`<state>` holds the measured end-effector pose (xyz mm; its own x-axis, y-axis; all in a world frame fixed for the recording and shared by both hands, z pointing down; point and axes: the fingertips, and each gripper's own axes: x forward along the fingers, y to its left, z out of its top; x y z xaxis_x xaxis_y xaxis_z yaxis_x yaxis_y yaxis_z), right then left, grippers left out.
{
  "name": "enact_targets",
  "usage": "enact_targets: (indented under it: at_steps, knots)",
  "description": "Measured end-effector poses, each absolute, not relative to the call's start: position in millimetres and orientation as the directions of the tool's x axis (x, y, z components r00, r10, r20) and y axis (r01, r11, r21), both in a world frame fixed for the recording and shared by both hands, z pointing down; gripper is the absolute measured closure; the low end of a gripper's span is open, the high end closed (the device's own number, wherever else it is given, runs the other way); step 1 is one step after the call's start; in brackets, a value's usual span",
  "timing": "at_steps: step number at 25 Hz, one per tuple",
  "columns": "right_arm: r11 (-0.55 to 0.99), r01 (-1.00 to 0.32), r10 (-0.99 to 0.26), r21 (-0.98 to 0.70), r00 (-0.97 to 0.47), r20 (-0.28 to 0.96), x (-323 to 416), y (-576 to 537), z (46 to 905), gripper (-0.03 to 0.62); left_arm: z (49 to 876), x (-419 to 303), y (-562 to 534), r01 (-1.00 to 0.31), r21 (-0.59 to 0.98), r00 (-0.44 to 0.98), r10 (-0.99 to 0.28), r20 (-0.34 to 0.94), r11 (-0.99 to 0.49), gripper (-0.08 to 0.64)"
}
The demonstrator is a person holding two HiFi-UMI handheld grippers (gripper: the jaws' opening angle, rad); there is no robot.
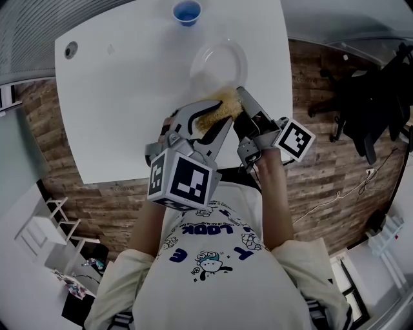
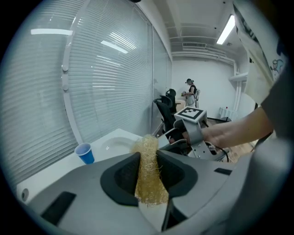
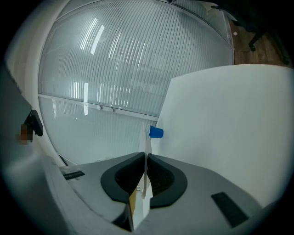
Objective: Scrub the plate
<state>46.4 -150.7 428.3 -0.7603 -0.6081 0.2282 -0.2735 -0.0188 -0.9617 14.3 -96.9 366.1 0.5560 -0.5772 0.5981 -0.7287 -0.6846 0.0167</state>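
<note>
Clamping scrubber [image 2: 148, 188]: left hand-held gripper [image 2: 148, 155] | pinching plate [image 1: 219, 61]: right hand-held gripper [image 3: 146, 158]

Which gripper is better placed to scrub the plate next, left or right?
Left. The left gripper is shut on the yellow scrubber, which is right by the near rim of the plate. The right gripper pinches that rim, so it likely only steadies the plate.

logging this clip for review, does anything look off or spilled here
Nothing stands out. The blue cup stands upright on the white table with no spill visible, the right hand-held gripper is shut on the plate at its rim, and the left hand-held gripper clamps the straw-coloured scrubber.
</note>
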Motion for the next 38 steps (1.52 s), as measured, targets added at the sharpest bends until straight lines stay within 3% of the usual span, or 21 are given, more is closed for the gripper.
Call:
enact_targets:
  at_steps: [10,28,38]
  knots:
    - [-0.042,-0.293,-0.603,-0.955,-0.755,0.258,51.4,-145.5,443.4,0.580,355.8,0.0,-117.3,-0.785,0.094,0.555,-0.626,0.547,-0.613,0.433]
    - [-0.135,-0.373,-0.568,-0.918,-0.730,0.380,60.5,-133.4,491.8,0.580,405.8,-33.4,-128.5,-0.888,0.180,0.436,-0.652,0.621,-0.422,0.433]
    - [-0.168,-0.394,-0.550,-0.904,-0.723,0.417,63.4,-131.9,506.7,0.580,422.9,-42.0,-121.3,-0.892,0.205,0.432,-0.628,0.647,-0.403,0.433]
